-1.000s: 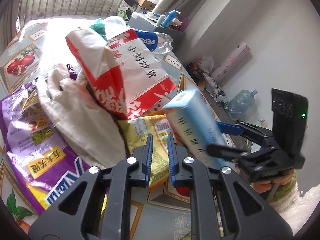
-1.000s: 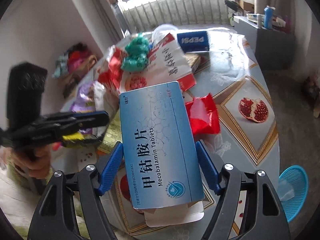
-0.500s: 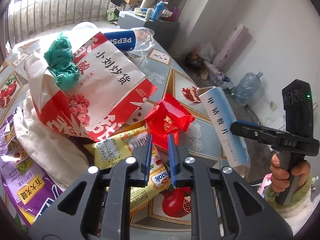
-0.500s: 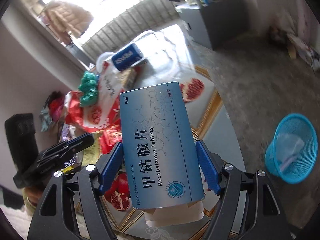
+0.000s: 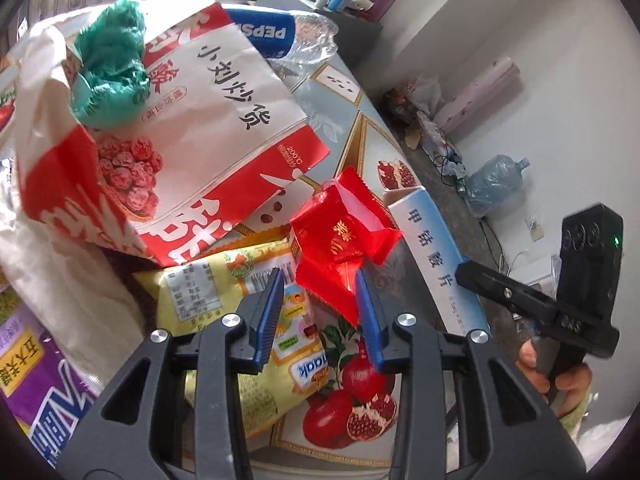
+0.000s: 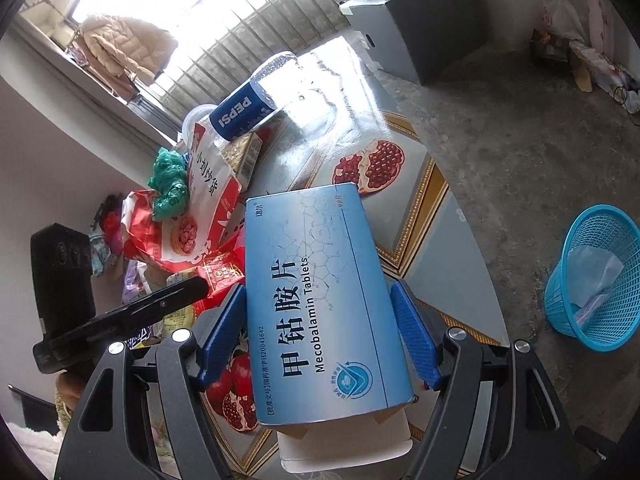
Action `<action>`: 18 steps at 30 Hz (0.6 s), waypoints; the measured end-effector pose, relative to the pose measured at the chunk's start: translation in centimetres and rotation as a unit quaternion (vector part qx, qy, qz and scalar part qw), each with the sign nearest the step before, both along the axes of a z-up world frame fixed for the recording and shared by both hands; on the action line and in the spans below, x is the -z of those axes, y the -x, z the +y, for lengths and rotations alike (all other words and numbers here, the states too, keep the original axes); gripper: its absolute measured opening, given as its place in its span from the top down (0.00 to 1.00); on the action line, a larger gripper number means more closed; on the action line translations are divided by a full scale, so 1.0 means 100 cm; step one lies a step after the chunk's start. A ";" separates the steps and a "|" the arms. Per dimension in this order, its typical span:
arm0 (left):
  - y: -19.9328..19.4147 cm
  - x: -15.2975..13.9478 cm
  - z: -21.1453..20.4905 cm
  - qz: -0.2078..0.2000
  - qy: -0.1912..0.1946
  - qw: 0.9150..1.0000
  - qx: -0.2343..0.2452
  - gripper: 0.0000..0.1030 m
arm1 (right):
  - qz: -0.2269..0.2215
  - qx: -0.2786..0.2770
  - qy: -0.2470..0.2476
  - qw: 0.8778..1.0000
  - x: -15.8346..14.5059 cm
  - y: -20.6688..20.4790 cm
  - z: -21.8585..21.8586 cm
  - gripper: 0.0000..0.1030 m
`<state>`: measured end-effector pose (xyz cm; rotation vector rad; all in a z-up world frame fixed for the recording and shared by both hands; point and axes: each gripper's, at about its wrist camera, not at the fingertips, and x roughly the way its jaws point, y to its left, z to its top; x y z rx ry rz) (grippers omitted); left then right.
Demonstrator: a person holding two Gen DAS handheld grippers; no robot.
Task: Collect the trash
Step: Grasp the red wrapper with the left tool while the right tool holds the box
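Observation:
My right gripper (image 6: 320, 328) is shut on a blue medicine box (image 6: 316, 300) marked Mecobalamin Tablets, held tilted above the table's edge. In the left wrist view the same box (image 5: 436, 256) sticks out of that gripper at the right. My left gripper (image 5: 322, 314) hovers over the trash pile with its jaws opening. The lower corner of a crumpled red wrapper (image 5: 344, 232) lies between its blue pads (image 5: 272, 308), which do not press on it. A blue mesh basket (image 6: 596, 276) holding white paper stands on the floor to the right.
On the pomegranate-print table (image 6: 440, 248) lie a red-and-white snack bag (image 5: 192, 128), a green plastic bag (image 5: 108, 64), a Pepsi bottle (image 5: 280, 32), a yellow snack pack (image 5: 224, 292) and a purple bag (image 5: 28, 360). A grey cabinet (image 6: 400, 36) stands behind.
My left gripper has slid across the pile to the red wrapper and its jaws have spread apart. My right gripper rolled and carried the box toward the table's edge, and the basket came into view.

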<state>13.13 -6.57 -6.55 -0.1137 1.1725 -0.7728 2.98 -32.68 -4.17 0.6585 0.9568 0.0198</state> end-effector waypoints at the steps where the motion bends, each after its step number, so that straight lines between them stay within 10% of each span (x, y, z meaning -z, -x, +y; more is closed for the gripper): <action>1: -0.002 0.001 -0.001 0.003 0.002 1.000 -0.003 0.73 | 0.000 0.000 0.000 1.000 0.000 0.001 -0.001 0.31; 18: 0.003 -0.019 -0.005 -0.040 0.007 0.999 -0.009 0.98 | -0.021 0.015 -0.016 1.000 -0.008 0.009 -0.006 0.31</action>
